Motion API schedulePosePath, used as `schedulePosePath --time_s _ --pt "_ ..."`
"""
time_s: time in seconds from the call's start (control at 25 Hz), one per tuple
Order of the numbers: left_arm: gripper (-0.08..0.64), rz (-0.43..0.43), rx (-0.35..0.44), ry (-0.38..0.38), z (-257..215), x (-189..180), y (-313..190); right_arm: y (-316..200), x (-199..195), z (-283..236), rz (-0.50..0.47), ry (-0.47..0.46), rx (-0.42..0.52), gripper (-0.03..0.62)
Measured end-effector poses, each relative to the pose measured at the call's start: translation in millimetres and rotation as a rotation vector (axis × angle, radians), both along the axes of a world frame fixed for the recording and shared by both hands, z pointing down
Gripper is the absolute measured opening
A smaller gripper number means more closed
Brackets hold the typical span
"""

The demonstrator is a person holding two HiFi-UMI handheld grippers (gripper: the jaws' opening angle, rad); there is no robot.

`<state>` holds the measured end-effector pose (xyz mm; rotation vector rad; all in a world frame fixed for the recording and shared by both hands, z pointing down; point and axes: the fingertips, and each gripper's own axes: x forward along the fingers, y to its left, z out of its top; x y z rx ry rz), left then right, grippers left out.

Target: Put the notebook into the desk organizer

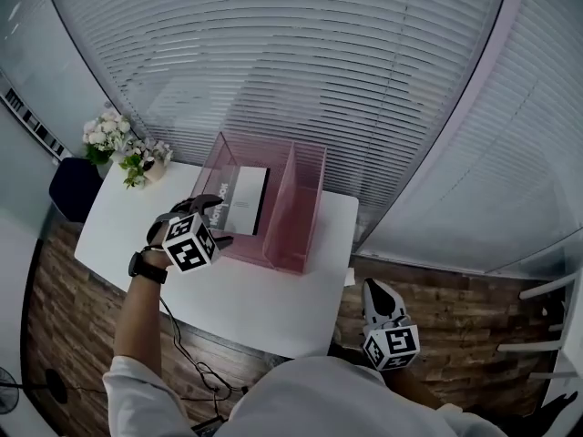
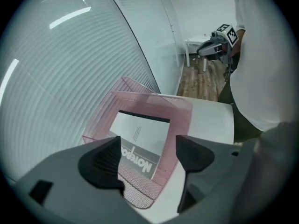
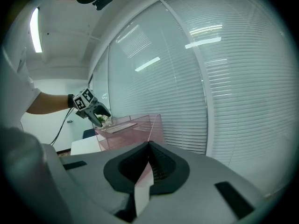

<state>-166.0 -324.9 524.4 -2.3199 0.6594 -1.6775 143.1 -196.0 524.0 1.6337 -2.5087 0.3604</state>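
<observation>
A pink mesh desk organizer (image 1: 305, 215) stands on the white table (image 1: 264, 303), also seen as the organizer (image 2: 180, 108) and the organizer (image 3: 135, 129). The white-and-grey notebook (image 1: 244, 198) leans inside its left compartment; in the left gripper view the notebook (image 2: 142, 136) sits just beyond the jaws. My left gripper (image 1: 217, 218) hovers at the organizer's near left wall, open, with nothing between its jaws (image 2: 147, 155). My right gripper (image 1: 375, 297) hangs off the table's right side, over the floor, shut and empty (image 3: 148, 164).
A pot of white flowers (image 1: 123, 148) sits at the table's far left corner. Window blinds (image 1: 301, 71) run close behind the organizer. A dark chair (image 1: 73, 188) stands left of the table. A cable (image 1: 187, 353) hangs below the left arm over wooden floor (image 1: 465, 326).
</observation>
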Motion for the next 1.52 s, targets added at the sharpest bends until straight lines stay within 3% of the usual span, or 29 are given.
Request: schedulePosePath --time_s 0.16,0.48,0.68,0.92,1.16,1.52 --pt "0.371 -0.043 0.116 0.082 -31.9 -0.4 15.5 3.5 -20.5 -7.6 -0.050 0.002 0.015 0.012" --pt "0.334 -0.178 0.289 0.363 -92.2 -5.8 64.2 6.0 -50.0 -18.9 -0.121 0.006 0.037 0.012" --pt "0.258 -0.282 0.379 0.521 -117.9 -14.7 105.6 8.2 -66.3 -29.4 -0.163 0.005 0.060 0.012" --pt "0.216 -0.369 0.422 0.645 -128.2 -19.3 153.0 11.8 -80.7 -37.1 -0.205 0.006 0.078 0.012" --pt "0.140 -0.512 0.462 0.763 -128.8 -37.9 185.3 13.9 -93.4 -46.2 -0.238 0.005 0.096 0.012" --pt "0.071 -0.642 0.499 0.885 -125.6 -60.3 222.2 17.8 -103.3 -58.7 -0.263 0.006 0.121 0.012"
